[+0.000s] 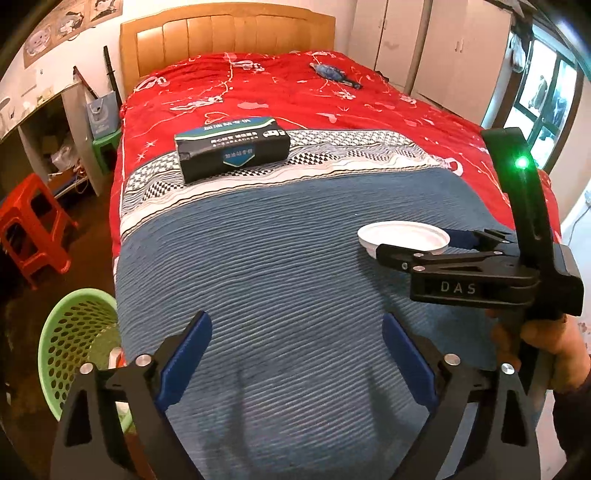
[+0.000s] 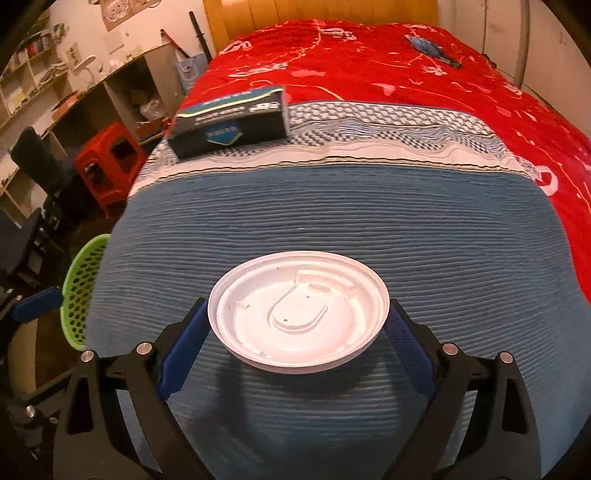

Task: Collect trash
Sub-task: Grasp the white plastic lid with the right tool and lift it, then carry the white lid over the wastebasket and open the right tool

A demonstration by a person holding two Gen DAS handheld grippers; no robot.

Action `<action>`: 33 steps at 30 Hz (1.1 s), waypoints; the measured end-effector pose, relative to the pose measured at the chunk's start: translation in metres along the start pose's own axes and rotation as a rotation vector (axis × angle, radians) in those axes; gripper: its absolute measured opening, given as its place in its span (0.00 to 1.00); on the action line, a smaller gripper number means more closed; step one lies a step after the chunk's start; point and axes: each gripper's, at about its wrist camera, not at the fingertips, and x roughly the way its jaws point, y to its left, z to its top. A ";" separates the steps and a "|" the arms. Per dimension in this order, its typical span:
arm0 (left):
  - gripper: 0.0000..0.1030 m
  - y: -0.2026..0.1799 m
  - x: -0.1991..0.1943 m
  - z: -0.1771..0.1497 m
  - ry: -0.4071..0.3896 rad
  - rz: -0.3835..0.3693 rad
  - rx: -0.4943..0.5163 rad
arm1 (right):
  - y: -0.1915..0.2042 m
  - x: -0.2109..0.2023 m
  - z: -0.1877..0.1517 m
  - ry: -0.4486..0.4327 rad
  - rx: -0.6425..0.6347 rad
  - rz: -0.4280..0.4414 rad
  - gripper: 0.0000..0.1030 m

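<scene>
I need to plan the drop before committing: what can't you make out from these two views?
- Green basket: left wrist view, contents mostly hidden by its wall and the left gripper.
- White lid: right wrist view, rim covers the right gripper's pads, so contact is unclear.
- Blue object near the headboard: too small to identify.
- Dark box: right wrist view, print blurred.

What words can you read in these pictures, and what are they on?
"DAS": on the black body of the right gripper.
Dark box on the bed: white printed characters, too small and blurred to read.
Wall posters: no readable words.
</scene>
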 end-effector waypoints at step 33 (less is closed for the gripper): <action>0.73 0.184 -0.095 -0.100 -0.061 0.211 -0.333 | 0.230 0.001 0.019 0.031 -0.258 0.292 0.88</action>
